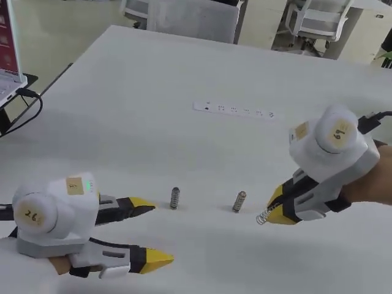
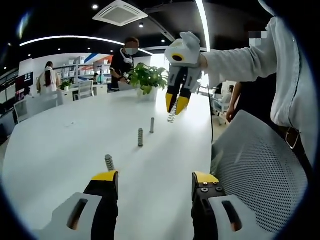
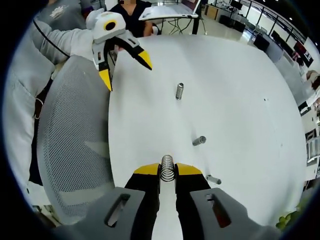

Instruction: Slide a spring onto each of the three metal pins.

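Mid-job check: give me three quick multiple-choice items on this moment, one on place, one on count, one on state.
1. Where is the loose spring? A on the floor; B in the right gripper; C on a chair seat.
2. How many pins already wear springs? A none; B one; C two.
3. The left gripper is: A open; B shut on a spring; C shut on a pin.
Key: B, its jaws pinch it; C, two are sprung, the far one bare; A, jaws apart, nothing between.
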The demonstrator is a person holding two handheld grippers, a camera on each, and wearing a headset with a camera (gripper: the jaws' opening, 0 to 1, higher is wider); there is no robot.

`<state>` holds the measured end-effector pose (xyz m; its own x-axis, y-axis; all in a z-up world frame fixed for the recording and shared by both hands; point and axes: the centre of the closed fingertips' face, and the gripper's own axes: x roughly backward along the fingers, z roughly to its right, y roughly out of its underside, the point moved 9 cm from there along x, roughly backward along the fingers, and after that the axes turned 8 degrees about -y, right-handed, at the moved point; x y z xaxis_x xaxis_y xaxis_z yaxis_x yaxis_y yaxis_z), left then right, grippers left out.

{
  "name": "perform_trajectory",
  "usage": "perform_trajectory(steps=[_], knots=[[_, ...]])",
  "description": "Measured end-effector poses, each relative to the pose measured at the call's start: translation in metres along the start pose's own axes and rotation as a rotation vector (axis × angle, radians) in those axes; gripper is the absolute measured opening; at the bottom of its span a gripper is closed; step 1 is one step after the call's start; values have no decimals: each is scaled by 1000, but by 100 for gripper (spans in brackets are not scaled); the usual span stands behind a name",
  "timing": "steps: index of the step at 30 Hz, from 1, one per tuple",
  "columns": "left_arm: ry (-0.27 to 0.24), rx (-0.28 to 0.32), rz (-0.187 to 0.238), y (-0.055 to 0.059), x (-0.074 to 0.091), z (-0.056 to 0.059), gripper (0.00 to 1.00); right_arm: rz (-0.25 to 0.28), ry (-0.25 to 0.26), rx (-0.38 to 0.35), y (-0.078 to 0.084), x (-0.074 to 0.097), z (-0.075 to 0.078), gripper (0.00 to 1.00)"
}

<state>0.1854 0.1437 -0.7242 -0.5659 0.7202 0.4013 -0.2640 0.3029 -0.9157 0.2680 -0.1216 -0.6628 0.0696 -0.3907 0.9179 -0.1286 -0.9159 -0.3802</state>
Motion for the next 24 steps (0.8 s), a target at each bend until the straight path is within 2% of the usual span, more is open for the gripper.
perform_trajectory(steps=[11,15,24], knots=[[-9,31,17,-2,-2,1,68,-81,135,-73,19,17,46,8],[-11,31,24,-4,-4,1,71,-125,149,-85,25,15,56,8],[-26,38,36,-5,-8,-1,80,-194,141,-83,31,5,66,8]])
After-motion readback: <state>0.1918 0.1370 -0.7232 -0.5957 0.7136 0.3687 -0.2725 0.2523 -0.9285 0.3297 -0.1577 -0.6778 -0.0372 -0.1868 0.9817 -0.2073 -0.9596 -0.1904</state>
